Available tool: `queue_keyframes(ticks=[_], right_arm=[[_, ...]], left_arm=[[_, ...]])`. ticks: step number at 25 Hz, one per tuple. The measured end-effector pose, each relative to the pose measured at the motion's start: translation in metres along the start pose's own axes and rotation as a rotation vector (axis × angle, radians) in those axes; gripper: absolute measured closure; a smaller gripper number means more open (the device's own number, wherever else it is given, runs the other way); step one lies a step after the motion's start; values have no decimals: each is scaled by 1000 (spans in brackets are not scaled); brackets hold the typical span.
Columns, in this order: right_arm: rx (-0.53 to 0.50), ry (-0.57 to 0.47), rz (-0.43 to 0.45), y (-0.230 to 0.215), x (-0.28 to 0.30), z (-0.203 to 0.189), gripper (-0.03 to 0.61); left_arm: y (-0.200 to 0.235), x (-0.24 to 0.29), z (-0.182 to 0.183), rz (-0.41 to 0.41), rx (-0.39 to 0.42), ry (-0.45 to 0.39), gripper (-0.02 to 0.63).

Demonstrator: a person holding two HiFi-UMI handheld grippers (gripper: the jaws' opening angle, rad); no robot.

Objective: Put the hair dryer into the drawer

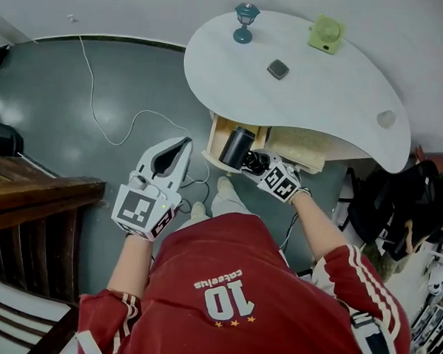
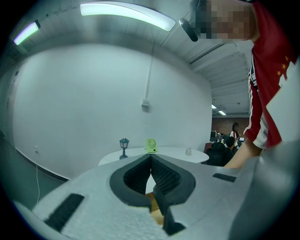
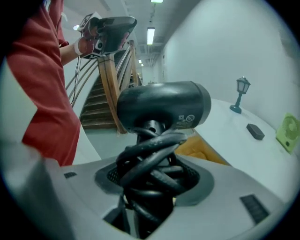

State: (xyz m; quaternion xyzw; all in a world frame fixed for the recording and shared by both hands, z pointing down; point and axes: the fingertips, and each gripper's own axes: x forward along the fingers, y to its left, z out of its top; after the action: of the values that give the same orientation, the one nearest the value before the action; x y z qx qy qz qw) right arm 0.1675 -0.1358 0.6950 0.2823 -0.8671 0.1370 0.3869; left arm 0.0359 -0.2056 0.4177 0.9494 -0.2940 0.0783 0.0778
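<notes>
A black hair dryer (image 1: 236, 147) with its cord wound round the handle hangs over the open wooden drawer (image 1: 297, 148) under the white table (image 1: 322, 96). My right gripper (image 1: 257, 164) is shut on the cord-wrapped handle. In the right gripper view the dryer's barrel (image 3: 161, 105) stands above the right gripper (image 3: 151, 180), with the drawer's wood (image 3: 204, 147) behind it. My left gripper (image 1: 187, 143) is held left of the drawer above the floor, with its jaws closed tip to tip and nothing between them. In its own view the left gripper (image 2: 151, 158) points at the table.
On the table stand a small lantern ornament (image 1: 245, 22), a green mini fan (image 1: 326, 32), a dark square item (image 1: 278, 69) and a small white object (image 1: 387, 118). A white cable (image 1: 109, 126) trails on the floor. A wooden stair rail (image 1: 35, 192) is at left, dark bags (image 1: 398, 204) at right.
</notes>
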Motion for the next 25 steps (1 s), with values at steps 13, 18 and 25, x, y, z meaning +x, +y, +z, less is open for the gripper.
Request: queue_keyframes(ticks=[13,18,25], right_arm=[[-69,140,174,-10,54,-35,322],[-63,172,196,-19,70,-43,322],[-65,212,182,-36,84,-43,321]], left_arm=[[31,-14,-6,174,-48,23,612],[35,-23,-16,215,-50,49,612],[44,-34,-20,271,-56,61,612]])
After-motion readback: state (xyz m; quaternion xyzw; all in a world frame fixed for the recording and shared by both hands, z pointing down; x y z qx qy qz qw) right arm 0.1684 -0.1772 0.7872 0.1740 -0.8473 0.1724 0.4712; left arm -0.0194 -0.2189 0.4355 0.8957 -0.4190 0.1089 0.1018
